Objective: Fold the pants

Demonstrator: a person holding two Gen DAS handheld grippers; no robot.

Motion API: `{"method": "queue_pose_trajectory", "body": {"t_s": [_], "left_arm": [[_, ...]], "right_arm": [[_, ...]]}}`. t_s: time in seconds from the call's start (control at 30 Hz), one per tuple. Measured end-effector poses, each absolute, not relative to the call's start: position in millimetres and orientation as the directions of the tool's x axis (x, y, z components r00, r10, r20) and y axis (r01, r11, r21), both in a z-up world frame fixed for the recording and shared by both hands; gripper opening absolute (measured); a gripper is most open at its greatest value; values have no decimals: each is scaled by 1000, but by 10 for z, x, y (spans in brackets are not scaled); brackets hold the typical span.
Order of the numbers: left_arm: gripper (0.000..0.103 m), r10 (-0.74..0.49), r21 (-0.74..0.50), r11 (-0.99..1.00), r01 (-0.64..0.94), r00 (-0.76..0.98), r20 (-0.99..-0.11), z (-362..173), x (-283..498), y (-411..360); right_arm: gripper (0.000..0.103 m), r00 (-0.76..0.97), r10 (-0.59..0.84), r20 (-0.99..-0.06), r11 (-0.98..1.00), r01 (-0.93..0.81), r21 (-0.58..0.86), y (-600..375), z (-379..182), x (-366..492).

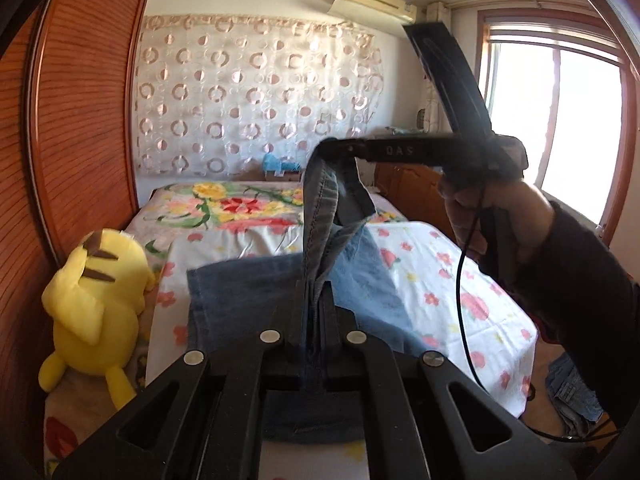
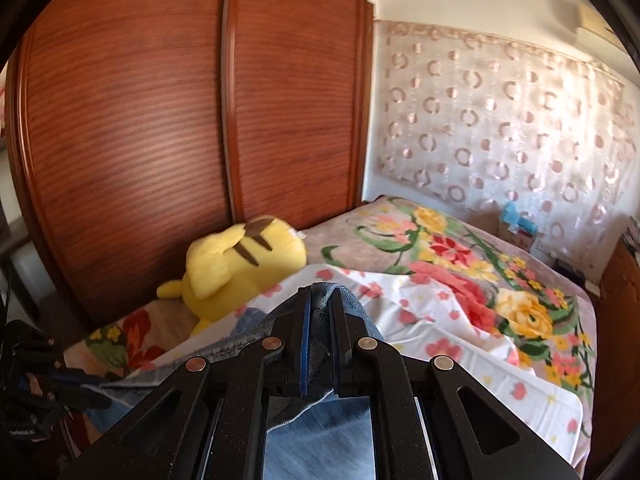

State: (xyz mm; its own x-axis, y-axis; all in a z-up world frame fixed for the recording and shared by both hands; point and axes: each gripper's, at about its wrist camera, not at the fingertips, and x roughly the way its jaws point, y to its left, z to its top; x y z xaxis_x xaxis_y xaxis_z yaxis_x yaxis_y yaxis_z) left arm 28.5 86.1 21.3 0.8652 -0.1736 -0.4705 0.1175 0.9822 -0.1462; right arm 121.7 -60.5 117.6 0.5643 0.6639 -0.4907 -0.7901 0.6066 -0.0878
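Fingers [image 1: 314,292] pinch pants [image 1: 320,200], hanging vert.

The blue denim pants [image 1: 248,292] look coarse and matt, with a stitched seam, clamped in matt black plastic grippers [image 1: 314,300] with shiny metal rivets. The floral cotton bedsheet [image 1: 440,280] near them is smooth, the yellow plush toy [image 1: 96,300] on the left fuzzy, and the red-brown ribbed wooden wardrobe doors [image 2: 128,140] have a soft sheen.

Bed [image 1: 460,280]: it stood beside the wardrobe [image 1: 80,140], which was on its left.
Toy [image 1: 96,292]: it lay on the bed, against the wardrobe.
Pants [image 1: 248,292]: they lay on the bed, right of the toy.
Curtain [image 1: 256,92]: it hung behind the bed.
Window [image 1: 560,120]: it was right of the bed.
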Motion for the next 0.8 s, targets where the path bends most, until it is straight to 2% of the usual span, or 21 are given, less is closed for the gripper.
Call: {"method": "queue_pose_trajectory", "body": {"t_s": [0.27,0.5,0.7,0.73,0.77,0.8], "left_arm": [[5,-140,-182,982,40,805,-576,-314,312,1137],[5,-120,-179,984,7,771,-625,-570,331,1236],[5,-88,-162,986,-27,746,-660,-739,371,1260],[5,-86,-162,986,-30,743,-664,-758,378,1261],[5,-84,-160,987,-33,739,-669,-777,387,1263],[6,-80,-158,987,-37,733,-675,-803,404,1265]], "right_arm": [[8,495,641,-587,559,-825,-85,-58,887,1445],[8,464,596,-655,549,-831,-89,338,707,1633],[8,464,573,-675,576,-814,-70,481,650,1760],[13,459,578,-675,578,-814,-57,483,657,1763],[25,454,582,-674,580,-813,-47,477,671,1758],[31,454,587,-670,581,-813,-43,466,654,1720]]}}
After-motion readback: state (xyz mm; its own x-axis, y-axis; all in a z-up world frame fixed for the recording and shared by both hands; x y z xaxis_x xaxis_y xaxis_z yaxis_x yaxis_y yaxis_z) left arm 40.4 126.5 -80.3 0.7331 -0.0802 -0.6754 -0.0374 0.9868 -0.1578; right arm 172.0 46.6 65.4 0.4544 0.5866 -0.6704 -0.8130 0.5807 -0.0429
